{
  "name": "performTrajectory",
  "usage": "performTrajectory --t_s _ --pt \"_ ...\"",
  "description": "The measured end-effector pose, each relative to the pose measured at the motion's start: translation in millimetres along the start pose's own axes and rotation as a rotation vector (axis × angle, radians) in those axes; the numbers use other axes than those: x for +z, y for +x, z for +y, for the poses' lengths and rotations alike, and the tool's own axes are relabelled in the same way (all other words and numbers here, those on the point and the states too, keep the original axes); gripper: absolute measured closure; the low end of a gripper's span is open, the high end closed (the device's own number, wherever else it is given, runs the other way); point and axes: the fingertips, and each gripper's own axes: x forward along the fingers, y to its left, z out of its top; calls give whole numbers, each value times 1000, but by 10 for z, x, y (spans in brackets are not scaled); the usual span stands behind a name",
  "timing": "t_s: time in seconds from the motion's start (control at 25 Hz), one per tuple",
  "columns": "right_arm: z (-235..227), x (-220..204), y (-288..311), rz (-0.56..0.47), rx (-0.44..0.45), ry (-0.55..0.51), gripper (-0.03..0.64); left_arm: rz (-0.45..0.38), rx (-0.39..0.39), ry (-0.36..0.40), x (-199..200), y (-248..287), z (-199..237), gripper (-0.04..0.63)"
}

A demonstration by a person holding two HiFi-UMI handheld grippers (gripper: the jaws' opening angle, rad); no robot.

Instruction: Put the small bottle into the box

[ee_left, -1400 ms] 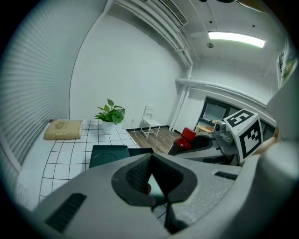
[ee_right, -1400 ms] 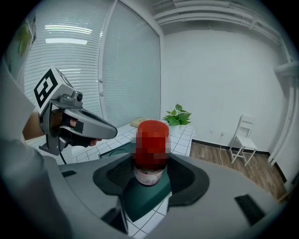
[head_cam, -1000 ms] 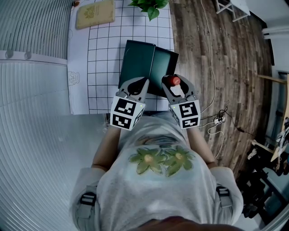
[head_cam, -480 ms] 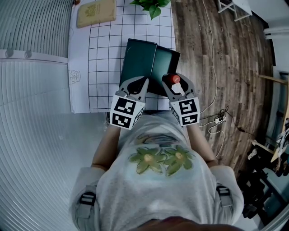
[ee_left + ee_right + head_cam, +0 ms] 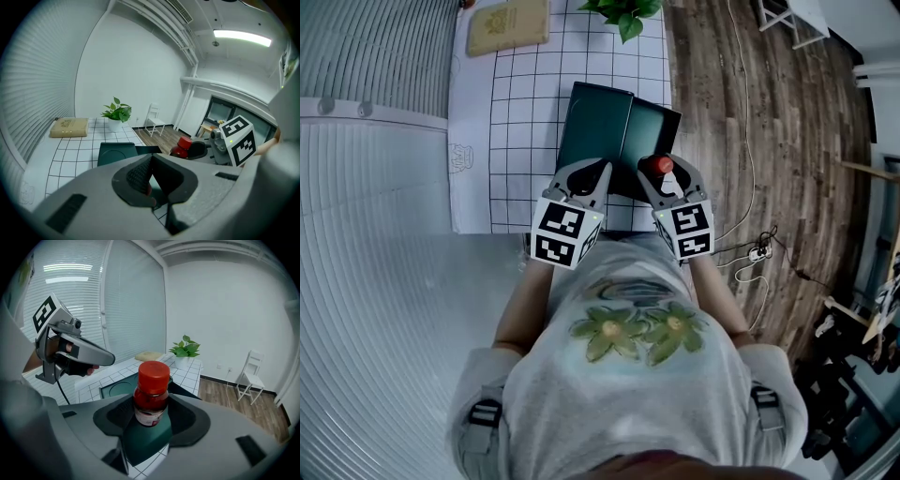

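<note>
The small bottle (image 5: 151, 397), red cap over a red body with a pale label, stands upright between the jaws of my right gripper (image 5: 151, 414), which is shut on it. In the head view the bottle (image 5: 657, 166) and right gripper (image 5: 667, 182) hover at the near right edge of the dark green box (image 5: 602, 131), whose lid lies open beside it. My left gripper (image 5: 581, 174) is at the box's near left edge, shut with nothing in it (image 5: 149, 177). The box (image 5: 116, 152) lies just beyond its jaws.
The box rests on a white gridded mat (image 5: 520, 103). A tan flat packet (image 5: 506, 26) and a potted plant (image 5: 624, 11) sit at the mat's far end. Wood floor (image 5: 769, 141) with cables (image 5: 752, 249) lies to the right; a white chair (image 5: 251, 376) stands there.
Both grippers stay at the box's near edge, the right one still holding the bottle. The head view has shifted slightly, so the mat and box sit a little further right.
</note>
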Motion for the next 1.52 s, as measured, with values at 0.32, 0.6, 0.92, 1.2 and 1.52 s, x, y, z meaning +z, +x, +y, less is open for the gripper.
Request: performTrajectory --t_s 0.32,0.6,0.92,1.2,1.52 --pt "17 -97 85 29 14 -26 394 12 7 -2 -26 -17 35 588" --pt "17 -198 136 68 19 -29 394 20 12 -5 -58 -14 50 588" --pt "27 -236 192 67 30 -32 394 25 7 -6 -58 23 30 588" --pt "30 -274 226 62 35 -44 394 30 2 2 -57 48 7 588" --pt "52 -352 283 78 47 -56 394 33 5 6 -57 47 2 588"
